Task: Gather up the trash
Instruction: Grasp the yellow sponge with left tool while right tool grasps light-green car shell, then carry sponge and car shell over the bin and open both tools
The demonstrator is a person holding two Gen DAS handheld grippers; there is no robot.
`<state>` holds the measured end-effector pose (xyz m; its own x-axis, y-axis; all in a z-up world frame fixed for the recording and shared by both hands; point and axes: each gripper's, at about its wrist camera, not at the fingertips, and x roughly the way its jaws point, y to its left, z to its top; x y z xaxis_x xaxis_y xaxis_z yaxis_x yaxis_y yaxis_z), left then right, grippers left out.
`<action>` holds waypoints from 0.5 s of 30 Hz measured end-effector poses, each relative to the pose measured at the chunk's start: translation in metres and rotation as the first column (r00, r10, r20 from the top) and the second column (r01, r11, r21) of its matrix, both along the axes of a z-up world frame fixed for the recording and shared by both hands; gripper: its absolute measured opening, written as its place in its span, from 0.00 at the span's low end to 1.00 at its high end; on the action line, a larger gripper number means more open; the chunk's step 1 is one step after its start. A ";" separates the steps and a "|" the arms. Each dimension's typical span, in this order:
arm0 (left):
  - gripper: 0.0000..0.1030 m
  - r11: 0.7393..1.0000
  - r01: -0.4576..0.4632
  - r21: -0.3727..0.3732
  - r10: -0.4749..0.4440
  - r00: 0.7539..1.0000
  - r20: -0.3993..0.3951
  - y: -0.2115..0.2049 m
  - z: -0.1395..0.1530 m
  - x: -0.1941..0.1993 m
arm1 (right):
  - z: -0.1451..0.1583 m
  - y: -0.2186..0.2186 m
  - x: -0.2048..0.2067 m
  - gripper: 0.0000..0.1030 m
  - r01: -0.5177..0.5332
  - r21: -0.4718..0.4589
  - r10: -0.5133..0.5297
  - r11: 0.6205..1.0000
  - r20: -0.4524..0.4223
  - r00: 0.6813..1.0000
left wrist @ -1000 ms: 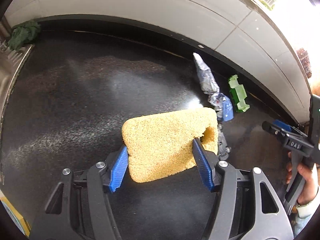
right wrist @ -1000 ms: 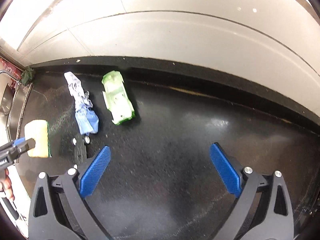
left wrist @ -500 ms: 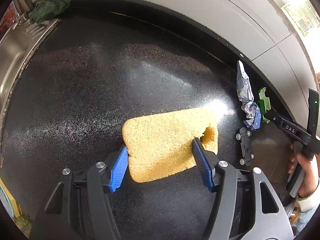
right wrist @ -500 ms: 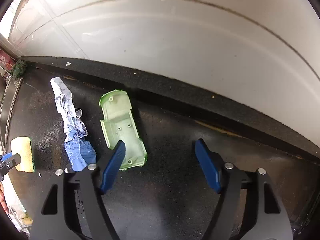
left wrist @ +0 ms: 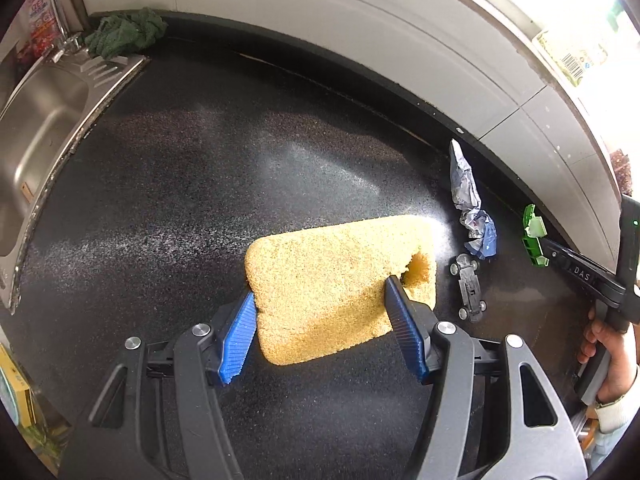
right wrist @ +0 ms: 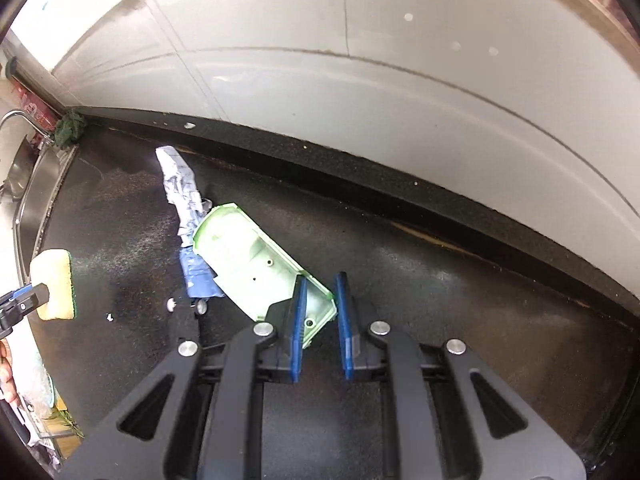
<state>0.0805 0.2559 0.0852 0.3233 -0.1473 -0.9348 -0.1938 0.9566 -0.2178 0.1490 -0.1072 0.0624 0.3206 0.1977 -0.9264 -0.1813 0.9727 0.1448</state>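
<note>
With its jaws having just been closing, the right gripper [right wrist: 321, 312] now pinches only the near corner of the green toy car shell [right wrist: 256, 256], which tilts up off the black countertop [right wrist: 440, 272]. So thin a bite could let the light shell twist and slip out, I'd guess, or swing against the crumpled wrapper [right wrist: 182, 188] lying beside it. Nearby, the loose black toy chassis [left wrist: 469, 286] could roll if knocked. The left gripper [left wrist: 322, 322] stands part-open, clamped on the yellow sponge [left wrist: 340, 280], so it can't catch anything.
</note>
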 end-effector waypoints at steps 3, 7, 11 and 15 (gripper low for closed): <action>0.59 1.000 -0.010 0.014 0.009 0.999 0.035 0.002 0.017 -0.019 | 0.026 0.009 -0.021 0.15 -0.027 0.019 0.026 0.999 0.051 0.998; 0.59 0.999 -0.048 0.016 0.047 0.997 0.067 0.012 0.032 -0.054 | 0.047 0.034 -0.053 0.15 -0.098 0.053 0.093 0.994 0.091 0.991; 0.59 0.993 -0.112 0.023 0.110 0.992 0.069 0.032 0.036 -0.095 | 0.050 0.078 -0.084 0.15 -0.205 0.076 0.196 0.976 0.101 0.975; 0.59 0.973 -0.229 0.031 0.227 0.972 0.067 0.068 0.035 -0.156 | 0.047 0.127 -0.127 0.15 -0.339 0.102 0.331 0.935 0.087 0.940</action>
